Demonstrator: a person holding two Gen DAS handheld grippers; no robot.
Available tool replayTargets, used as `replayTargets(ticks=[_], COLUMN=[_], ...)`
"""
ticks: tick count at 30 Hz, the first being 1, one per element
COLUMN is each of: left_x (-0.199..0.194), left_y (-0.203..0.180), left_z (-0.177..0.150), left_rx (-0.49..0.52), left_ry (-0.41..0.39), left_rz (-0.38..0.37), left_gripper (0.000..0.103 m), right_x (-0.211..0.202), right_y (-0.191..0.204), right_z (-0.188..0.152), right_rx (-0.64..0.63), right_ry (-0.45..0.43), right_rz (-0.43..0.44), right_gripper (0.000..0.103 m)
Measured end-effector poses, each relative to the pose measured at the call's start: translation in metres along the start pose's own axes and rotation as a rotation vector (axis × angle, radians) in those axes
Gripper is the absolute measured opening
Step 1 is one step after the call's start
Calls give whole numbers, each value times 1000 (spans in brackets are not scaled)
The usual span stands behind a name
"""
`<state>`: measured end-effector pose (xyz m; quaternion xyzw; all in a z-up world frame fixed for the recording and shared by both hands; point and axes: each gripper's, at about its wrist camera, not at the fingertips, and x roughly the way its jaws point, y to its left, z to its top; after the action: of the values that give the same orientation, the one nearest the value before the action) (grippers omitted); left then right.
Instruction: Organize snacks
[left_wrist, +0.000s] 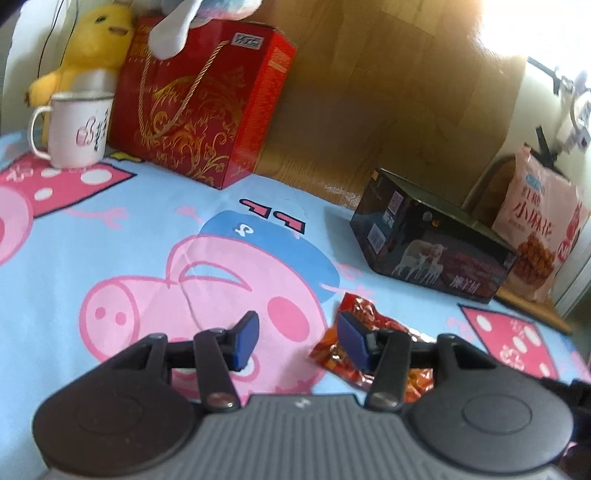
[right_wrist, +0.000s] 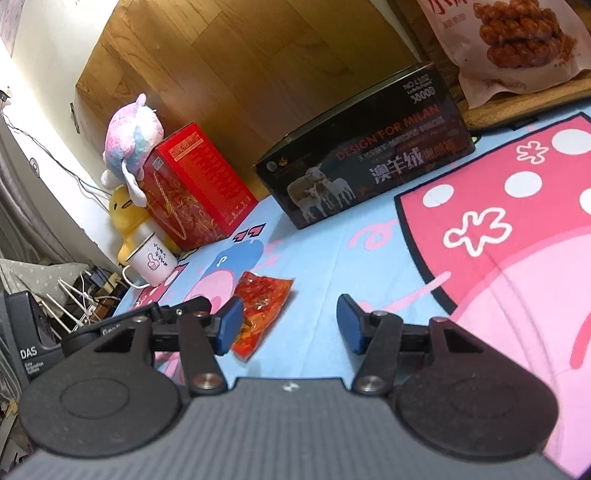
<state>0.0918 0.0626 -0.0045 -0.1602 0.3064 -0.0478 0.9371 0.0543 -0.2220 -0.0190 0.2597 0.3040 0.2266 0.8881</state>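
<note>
Both grippers have jaws apart and nothing between them: left gripper (left_wrist: 299, 339) hangs low over the cartoon-pig bedsheet (left_wrist: 110, 229), right gripper (right_wrist: 290, 323) a bit wider over the same sheet. The red snack packet (right_wrist: 260, 310) lies flat on the sheet, partly behind the left gripper's right-hand pad and just beside the right gripper's left-hand pad, gripped by neither. Black box (left_wrist: 428, 236) and pink twist-snack bag (left_wrist: 539, 229) sit at the far right edge in the left wrist view, with the red gift box (left_wrist: 199, 107), 1 mug (left_wrist: 74, 129) and yellow plush (left_wrist: 92, 48) at far left.
</note>
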Motion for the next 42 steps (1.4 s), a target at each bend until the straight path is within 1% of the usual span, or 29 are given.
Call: replayTargets(ticks=[3, 5, 7, 8, 10, 12, 14, 15, 18, 20, 22, 25, 27, 29, 30, 32, 33, 35, 38, 39, 40, 41, 42], left_x=[0, 3, 8, 10, 13, 13, 13, 13, 13, 12, 10, 11, 14, 14, 14, 14, 14, 14, 13, 12, 12, 11, 12], left_y=[5, 8, 6, 3, -7, -13, -8, -5, 3, 4, 3, 3, 1, -3, -6, -11, -14, -18, -29, -33, -36, -40, -43], left_z=[1, 3, 6, 7, 6, 4, 4, 5, 6, 6, 5, 4, 3, 1, 0, -2, -4, -6, -10, -12, -14, -15, -16], left_rx=[-34, -54, -50, -35, 14, 46, 19, 0, -44, -46, -41, -49, -63, -61, -57, -50, -43, -25, 13, 28, 42, 59, 67], left_ry=[4, 15, 26, 33, 46, 46, 49, 54, 60, 59, 57, 71, 93, 109, 115, 132, 137, 144, 153, 151, 151, 153, 161], left_rz=[-35, -80, -110, -122, -135, -133, -154, -173, -214, -227, -234, -274, -310, -328, -335, -355, -361, -366, -372, -365, -362, -362, -371], left_gripper=[50, 54, 58, 58, 58, 59, 59, 61, 65, 71, 73, 73, 73, 73, 73, 73, 73, 73, 72, 72, 72, 71, 67], right_x=[5, 11, 20, 25, 39, 52, 53, 51, 37, 25, 9, -20, -33, -36, -35, -27, -21, -13, -8, -7, -8, -8, -8], right_y=[3, 7, 10, 12, 15, 18, 15, 11, -5, -17, -26, -32, -32, -32, -33, -37, -40, -41, -34, -32, -33, -35, -38], right_z=[2, 4, 6, 8, 11, 12, 14, 15, 16, 17, 16, 16, 16, 17, 17, 15, 14, 13, 13, 13, 13, 14, 14], right_rx=[-22, -47, -64, -68, -71, -76, -53, -27, 66, 137, 175, 149, 120, 102, 102, 126, 141, 155, 107, 95, 98, 111, 134], right_ry=[22, 41, 56, 67, 110, 159, 163, 159, 119, 95, 69, 26, 8, 15, 23, 42, 66, 105, 131, 133, 131, 129, 125], right_rz=[8, 10, 12, 20, 40, 47, 57, 77, 118, 135, 137, 86, 71, 69, 66, 60, 65, 75, 79, 80, 86, 92, 98], right_gripper=[57, 53, 48, 45, 23, 6, 4, 3, 3, 2, 2, 2, 3, 5, 10, 14, 19, 19, 16, 16, 19, 19, 19])
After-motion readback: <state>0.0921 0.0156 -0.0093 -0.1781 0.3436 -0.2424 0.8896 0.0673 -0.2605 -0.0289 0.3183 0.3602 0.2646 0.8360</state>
